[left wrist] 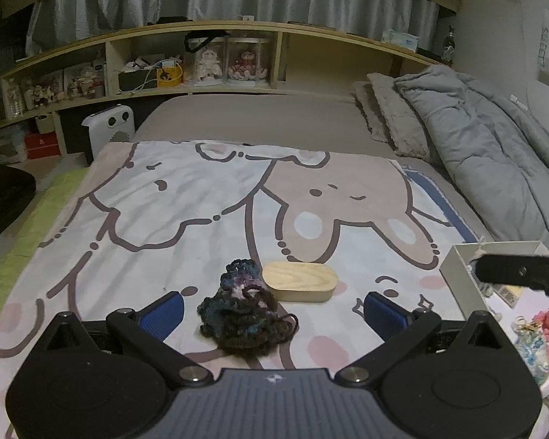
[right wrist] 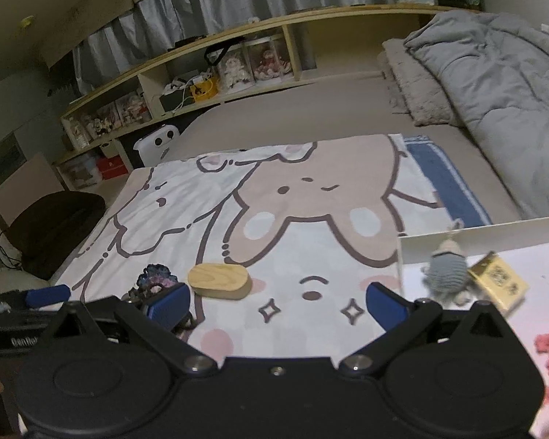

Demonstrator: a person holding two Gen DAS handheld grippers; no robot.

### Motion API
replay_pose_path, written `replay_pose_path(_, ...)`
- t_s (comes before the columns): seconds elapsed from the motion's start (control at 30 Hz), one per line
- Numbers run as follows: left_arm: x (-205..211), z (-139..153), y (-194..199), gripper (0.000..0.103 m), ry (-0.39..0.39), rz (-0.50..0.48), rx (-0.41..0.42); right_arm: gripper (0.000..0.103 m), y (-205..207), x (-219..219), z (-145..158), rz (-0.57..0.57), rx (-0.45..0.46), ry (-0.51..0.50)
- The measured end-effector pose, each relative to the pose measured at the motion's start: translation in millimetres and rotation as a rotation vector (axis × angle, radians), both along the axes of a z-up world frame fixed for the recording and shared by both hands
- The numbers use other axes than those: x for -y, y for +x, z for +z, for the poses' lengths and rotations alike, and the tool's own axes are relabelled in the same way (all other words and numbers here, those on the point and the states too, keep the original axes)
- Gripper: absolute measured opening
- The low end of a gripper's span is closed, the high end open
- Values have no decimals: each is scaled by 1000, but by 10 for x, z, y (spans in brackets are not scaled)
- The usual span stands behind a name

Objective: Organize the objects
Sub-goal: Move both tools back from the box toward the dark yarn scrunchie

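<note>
The dark blue-brown crocheted yarn piece (left wrist: 243,314) lies on the cartoon-printed blanket (left wrist: 164,201), directly between the spread, empty left tongs (left wrist: 272,307), touching the oval pale-wood box (left wrist: 300,280) beyond. The right tongs (right wrist: 276,301), also spread and empty, hang farther right, near the white open box (right wrist: 494,226).

Left gripper (left wrist: 274,305): black housing, two round black discs, ribbed grey centre plate with a small emblem, silver pivot screws, blue textured finger pads (left wrist: 164,312). Right gripper (right wrist: 276,301): matching black body, plain black centre plate, silver screws, blue pads (right wrist: 386,303).
</note>
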State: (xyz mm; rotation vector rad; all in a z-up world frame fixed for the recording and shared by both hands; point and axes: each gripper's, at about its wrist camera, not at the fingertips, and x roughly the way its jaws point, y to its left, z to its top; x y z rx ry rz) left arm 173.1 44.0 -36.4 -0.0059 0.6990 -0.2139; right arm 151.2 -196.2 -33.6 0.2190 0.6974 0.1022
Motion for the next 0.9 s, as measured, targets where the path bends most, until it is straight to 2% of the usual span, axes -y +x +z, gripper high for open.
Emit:
replay_pose_path(0.17, 33, -265, 169, 97, -38, -10, -2, 103, 282, -155, -126, 11, -35, -7)
replay_pose_path(0.37, 29, -484, 366, 95, -24, 2, -9, 103, 607, -293, -275, 31, -83, -6)
replay_pose_path(0.5, -21, -628, 505, 89, -35, 29, -39, 103, 852, -388, -388, 38, -134, 20)
replay_pose_path(0.67, -12, -748, 591, 78, -1, 26, -66, 103, 1145, -525, -539, 45, -204, 63)
replay_pose_path(0.77, -30, -792, 634, 66, -2, 45, -89, 103, 1290, -618, -636, 44, -245, 78)
replay_pose_path(0.9, -103, -804, 641, 62, -34, 75, -116, 103, 1433, -735, -742, 42, -278, 77)
